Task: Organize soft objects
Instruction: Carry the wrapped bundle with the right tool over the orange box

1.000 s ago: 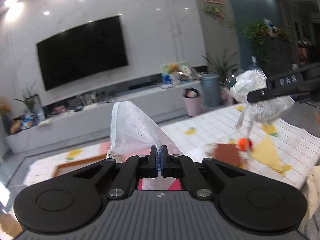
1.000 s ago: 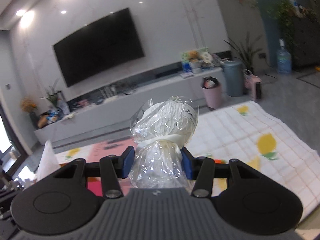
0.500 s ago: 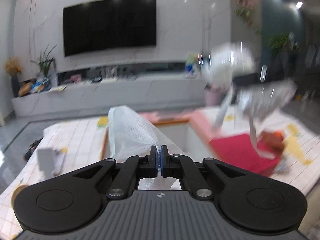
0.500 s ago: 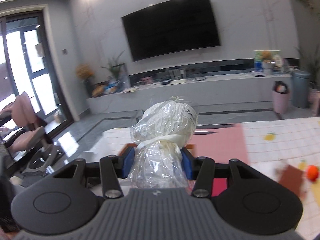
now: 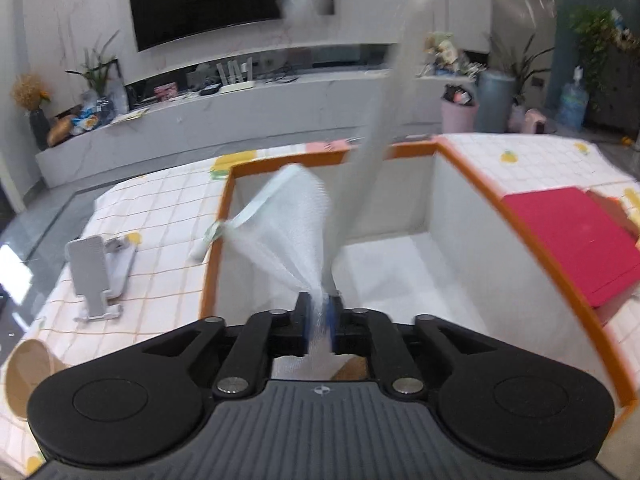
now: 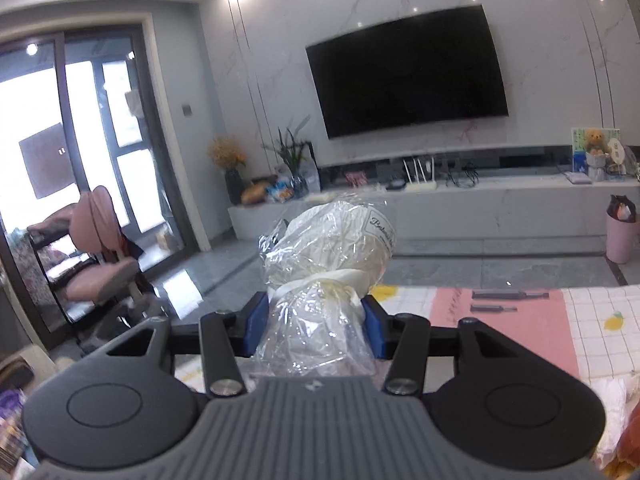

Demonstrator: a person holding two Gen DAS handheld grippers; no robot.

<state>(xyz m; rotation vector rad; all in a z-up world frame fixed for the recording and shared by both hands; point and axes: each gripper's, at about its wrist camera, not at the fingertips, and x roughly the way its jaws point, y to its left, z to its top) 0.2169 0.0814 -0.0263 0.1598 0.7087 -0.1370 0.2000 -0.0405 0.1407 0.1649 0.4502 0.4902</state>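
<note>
1. Far left of the left wrist view there's a grey phone stand (image 5: 98,268) lying on the checked tablecloth (image 5: 160,216), just outside the box. Not part of the job as far as I can tell

2. Next over is the box (image 5: 472,168) with the orange rim and white inside. Looks empty apart from what's hanging over it

3. The left gripper (image 5: 319,322) sits right above the near edge of the box with a white mesh bag (image 5: 288,224) between its pads. The jaws are opening right now, so the mesh is being let go and the pads look like they've parted from it. The bag is hanging over the box, not resting on the floor of it yet

4. Right of the box there's a red folder (image 5: 576,236) flat on the cloth, well clear

5. The right gripper (image 6: 316,322) is clamped on a crinkly plastic bag (image 6: 332,248) with something pale and soft tied inside. It's up in the air, pointing out at the room and the TV (image 6: 408,72), not at the box

6. My read: this is the drop-off step for the mesh bag. Next the left one needs to open fully and back away, then the right has to swing round over the box and lower before it lets go, since that plastic is slippery
</note>
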